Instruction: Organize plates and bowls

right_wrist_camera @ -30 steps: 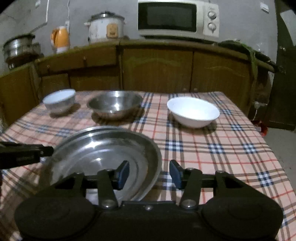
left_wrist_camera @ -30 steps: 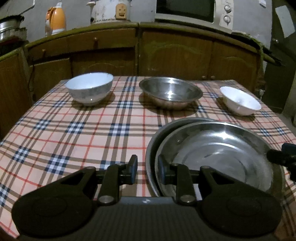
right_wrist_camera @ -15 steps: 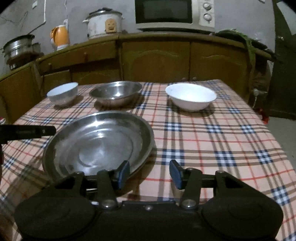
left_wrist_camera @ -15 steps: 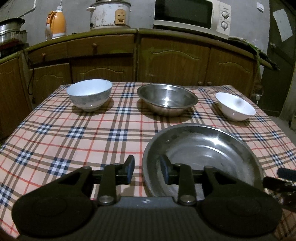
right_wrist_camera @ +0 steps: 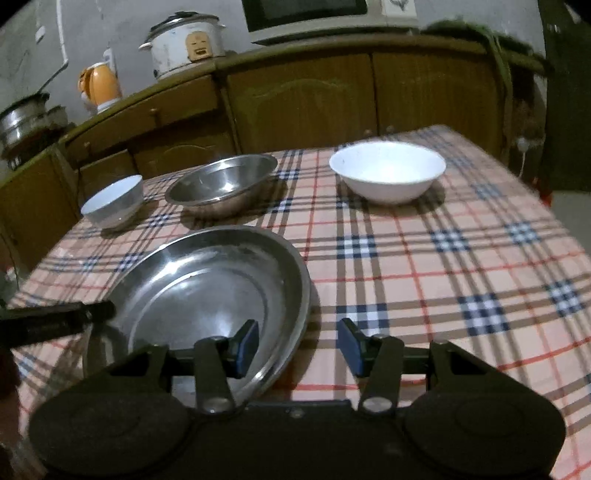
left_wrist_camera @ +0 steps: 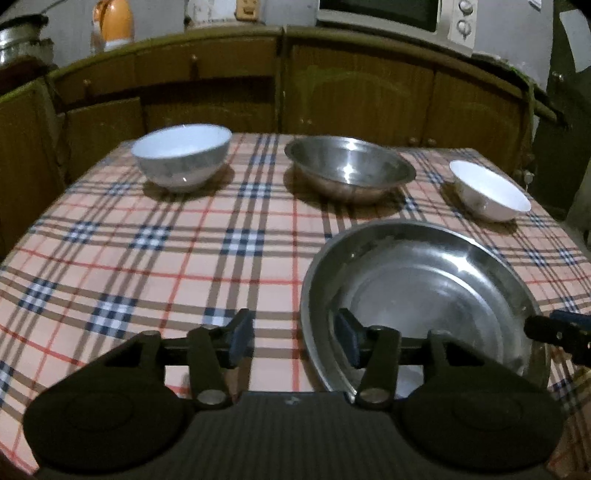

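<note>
A large steel plate [left_wrist_camera: 424,295] lies flat on the checked tablecloth [left_wrist_camera: 166,258], near the front. My left gripper [left_wrist_camera: 295,341] straddles its left rim, one finger inside the plate and one outside. Its jaws are opening and the pads stand clear of the rim. My right gripper [right_wrist_camera: 298,345] is open astride the plate's [right_wrist_camera: 207,291] right rim without touching it. Each gripper's tip shows at the edge of the other view. In a row at the back stand a pale blue-white bowl [left_wrist_camera: 181,158], a steel bowl [left_wrist_camera: 349,170] and a white bowl [left_wrist_camera: 487,192].
Brown cabinets [left_wrist_camera: 354,85] run behind the table, close to its far edge. On them stand a rice cooker [right_wrist_camera: 184,40], an orange kettle [right_wrist_camera: 99,85] and a microwave [left_wrist_camera: 388,14]. The table's right edge [right_wrist_camera: 561,206] drops to the floor.
The steel plate was tilted over a second one with my left gripper pinching its rim; it now lies flat and the left jaws have spread apart. The right gripper sank and rolled slightly.
</note>
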The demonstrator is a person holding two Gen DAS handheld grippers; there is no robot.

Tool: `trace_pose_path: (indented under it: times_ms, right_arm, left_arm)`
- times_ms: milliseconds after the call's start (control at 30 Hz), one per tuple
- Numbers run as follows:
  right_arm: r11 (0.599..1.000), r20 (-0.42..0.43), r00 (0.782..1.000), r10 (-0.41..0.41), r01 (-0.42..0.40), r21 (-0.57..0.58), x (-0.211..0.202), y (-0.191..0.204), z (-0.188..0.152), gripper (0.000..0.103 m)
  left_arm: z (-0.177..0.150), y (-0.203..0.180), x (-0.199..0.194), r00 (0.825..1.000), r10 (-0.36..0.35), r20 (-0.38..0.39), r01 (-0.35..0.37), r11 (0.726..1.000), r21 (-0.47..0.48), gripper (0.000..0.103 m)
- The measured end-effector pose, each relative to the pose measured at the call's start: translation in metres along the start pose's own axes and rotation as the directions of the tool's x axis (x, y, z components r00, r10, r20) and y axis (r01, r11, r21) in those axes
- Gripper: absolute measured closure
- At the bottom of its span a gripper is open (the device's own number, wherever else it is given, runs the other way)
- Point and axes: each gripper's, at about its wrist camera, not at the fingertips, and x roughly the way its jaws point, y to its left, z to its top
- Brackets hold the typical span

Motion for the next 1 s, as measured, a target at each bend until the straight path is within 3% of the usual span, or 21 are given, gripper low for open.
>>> trace_pose_path:
  times_ms: [167,267,333,367,400,733,1000]
  right_arm:
    - [0.999,-0.030,0.999,0.025,-0.025,0.023,0.016,-0.002,0.002,0.045]
    - [0.997,-0.044,0.998,0.045,-0.043,0.061,0.025,-0.007,0.004,0.052]
    - [0.995,-0.039,0.997,0.067,-0.063,0.082,0.029,-0.010,0.006,0.069]
    - [0.993,-0.042,0.996,0.083,-0.079,0.090,0.031,-0.010,0.007,0.074]
    - [0.992,-0.044,0.995,0.088,-0.083,0.098,0.033,-0.009,0.008,0.076]
    - [0.995,-0.007,0.997,0.073,-0.072,0.068,0.021,0.001,0.015,0.079]
    - [0.995,0.047,0.995,0.094,-0.095,0.040,-0.002,0.020,0.031,0.079]
  left_arm:
    - [0.001,-0.002,0.013,0.999,-0.022,-0.026,0.022,1.000,-0.006,0.052]
    - [0.003,-0.004,0.022,0.998,-0.034,-0.045,0.034,0.999,-0.005,0.055]
    - [0.005,-0.005,0.025,0.998,-0.047,-0.041,0.047,0.999,-0.002,0.062]
    - [0.007,-0.006,0.026,0.997,-0.061,-0.041,0.061,0.998,-0.001,0.072]
    - [0.008,-0.008,0.027,0.997,-0.066,-0.045,0.067,0.998,0.001,0.072]
    - [0.012,-0.006,0.018,0.999,-0.044,-0.030,0.044,0.999,0.008,0.077]
    - [0.025,0.003,-0.014,0.999,-0.025,0.040,0.024,1.000,0.017,0.077]
